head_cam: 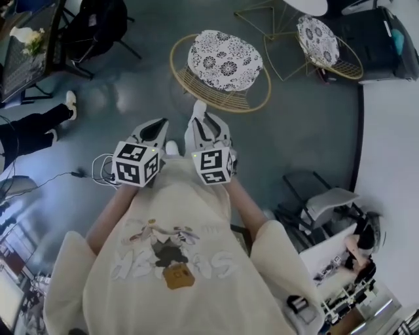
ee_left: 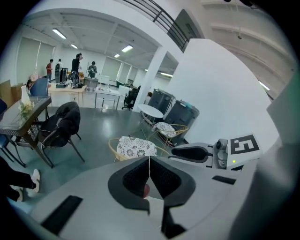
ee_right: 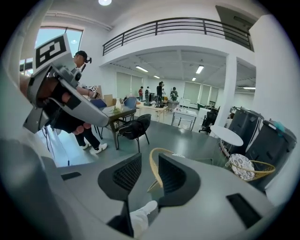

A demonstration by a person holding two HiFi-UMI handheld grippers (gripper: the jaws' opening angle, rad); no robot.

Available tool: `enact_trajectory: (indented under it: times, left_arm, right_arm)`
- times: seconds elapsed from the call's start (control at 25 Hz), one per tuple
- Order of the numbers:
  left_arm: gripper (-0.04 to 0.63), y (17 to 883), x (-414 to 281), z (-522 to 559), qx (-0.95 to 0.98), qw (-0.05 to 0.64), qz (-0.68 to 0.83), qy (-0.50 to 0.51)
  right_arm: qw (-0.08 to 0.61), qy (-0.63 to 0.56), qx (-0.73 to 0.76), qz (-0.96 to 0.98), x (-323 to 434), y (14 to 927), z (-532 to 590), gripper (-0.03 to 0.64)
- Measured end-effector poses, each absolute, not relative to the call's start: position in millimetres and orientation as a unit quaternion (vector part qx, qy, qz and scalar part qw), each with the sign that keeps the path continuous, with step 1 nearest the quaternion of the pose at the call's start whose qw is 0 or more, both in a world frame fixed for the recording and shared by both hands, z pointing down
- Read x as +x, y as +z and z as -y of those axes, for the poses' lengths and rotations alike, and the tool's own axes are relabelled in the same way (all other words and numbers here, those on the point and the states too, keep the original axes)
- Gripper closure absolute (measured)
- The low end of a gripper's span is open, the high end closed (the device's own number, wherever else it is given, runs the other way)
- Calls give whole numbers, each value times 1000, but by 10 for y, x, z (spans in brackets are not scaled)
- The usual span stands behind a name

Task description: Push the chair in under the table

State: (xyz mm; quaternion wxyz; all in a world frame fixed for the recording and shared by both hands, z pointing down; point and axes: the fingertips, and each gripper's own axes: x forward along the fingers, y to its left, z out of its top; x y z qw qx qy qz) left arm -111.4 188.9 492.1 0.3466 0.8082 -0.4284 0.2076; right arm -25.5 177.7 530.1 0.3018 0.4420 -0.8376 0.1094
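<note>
Gold wire tub chair with a black-and-white patterned cushion [head_cam: 224, 62], standing well apart from the round white table [head_cam: 308, 5].
Curved back appears turned away from the table, open front roughly toward it; the round seat has no marked long axis. Left gripper [ee_left: 149, 164] has its jaws together and empty. Right gripper [ee_right: 149, 171] gapes wide and holds nothing. Both are on the chair's far side from the table, touching nothing. Risks: an off-centre shove could swivel the round frame, and it may strike the matching second chair [head_cam: 324, 40] just beside the table.
</note>
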Motion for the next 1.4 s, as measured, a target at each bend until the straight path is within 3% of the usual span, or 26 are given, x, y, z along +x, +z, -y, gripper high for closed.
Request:
enact_trajectory:
  times: [0.72, 1.4]
  left_arm:
    - [584, 5224, -902, -828, 801, 363, 409, 246]
    - [584, 5485, -734, -511, 791, 369, 404, 275]
  right_arm:
    - [505, 136, 290, 802, -155, 6841, -1184, 508]
    - [584, 130, 224, 769, -67, 7474, -1089, 517]
